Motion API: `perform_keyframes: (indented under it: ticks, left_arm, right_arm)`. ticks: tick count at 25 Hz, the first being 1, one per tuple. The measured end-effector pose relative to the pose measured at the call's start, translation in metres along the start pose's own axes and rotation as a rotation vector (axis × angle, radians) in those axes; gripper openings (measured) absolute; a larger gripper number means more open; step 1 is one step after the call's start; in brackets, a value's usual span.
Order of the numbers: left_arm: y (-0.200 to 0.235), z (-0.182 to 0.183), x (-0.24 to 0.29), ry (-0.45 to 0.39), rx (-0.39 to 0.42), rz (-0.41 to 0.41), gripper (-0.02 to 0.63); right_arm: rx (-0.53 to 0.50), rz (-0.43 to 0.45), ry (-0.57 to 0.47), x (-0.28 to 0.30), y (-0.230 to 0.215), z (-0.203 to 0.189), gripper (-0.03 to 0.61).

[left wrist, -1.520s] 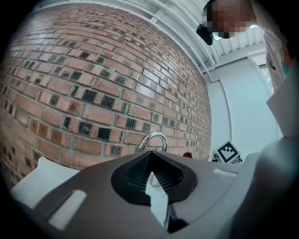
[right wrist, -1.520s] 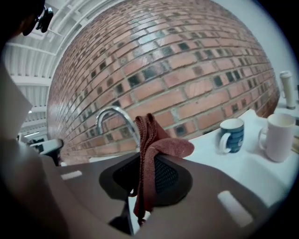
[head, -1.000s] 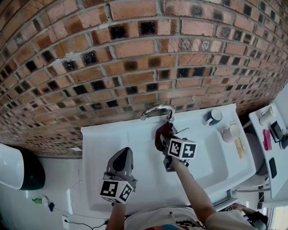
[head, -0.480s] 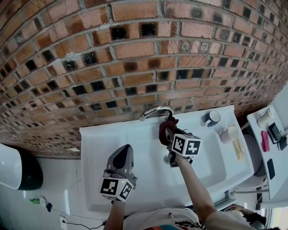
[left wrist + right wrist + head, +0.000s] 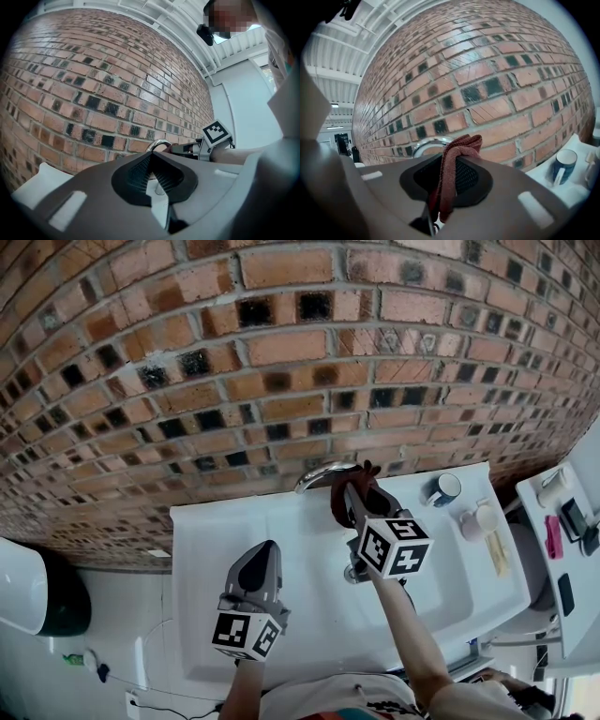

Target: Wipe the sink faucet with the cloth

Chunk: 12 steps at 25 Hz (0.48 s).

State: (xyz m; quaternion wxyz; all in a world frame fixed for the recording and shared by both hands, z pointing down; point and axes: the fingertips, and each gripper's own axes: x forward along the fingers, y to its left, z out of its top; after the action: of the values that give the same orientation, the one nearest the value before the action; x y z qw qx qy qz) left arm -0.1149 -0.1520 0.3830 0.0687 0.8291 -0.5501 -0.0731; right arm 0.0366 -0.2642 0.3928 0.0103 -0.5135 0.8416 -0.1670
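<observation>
Pinching the cloth (image 5: pixel 449 183) in my right gripper (image 5: pixel 356 495) at the faucet (image 5: pixel 317 473) spout, I judge wiping underway, unfinished; left gripper (image 5: pixel 260 559) closed, empty.

Head view looks steeply down; both gripper views face the faucet (image 5: pixel 426 142) and brick wall (image 5: pixel 487 70)

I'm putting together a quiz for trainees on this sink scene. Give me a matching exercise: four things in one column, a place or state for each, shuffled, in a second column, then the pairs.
Things:
1. cloth
2. faucet
3. mug
4. left tongs

Places or states:
A. shut, holding nothing, above the sink
B. standing on the sink's right ledge
C. pinched in the right tongs
D. arching out from the sink's wall side

Pairs: 1-C, 2-D, 3-B, 4-A
</observation>
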Motion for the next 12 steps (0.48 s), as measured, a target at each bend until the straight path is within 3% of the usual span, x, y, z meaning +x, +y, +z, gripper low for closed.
perform_keyframes:
  ticks: [5,12]
  left_arm:
    - [0.004,0.004,-0.004,-0.007,0.001,0.014,0.005]
    - [0.003,0.005,-0.006,-0.009,0.006,0.015,0.005]
  right_arm:
    - [-0.152,0.075,-0.064,-0.003,0.033,0.012,0.049]
    - [-0.251,0.158,-0.058,0.003,0.075,0.006,0.049]
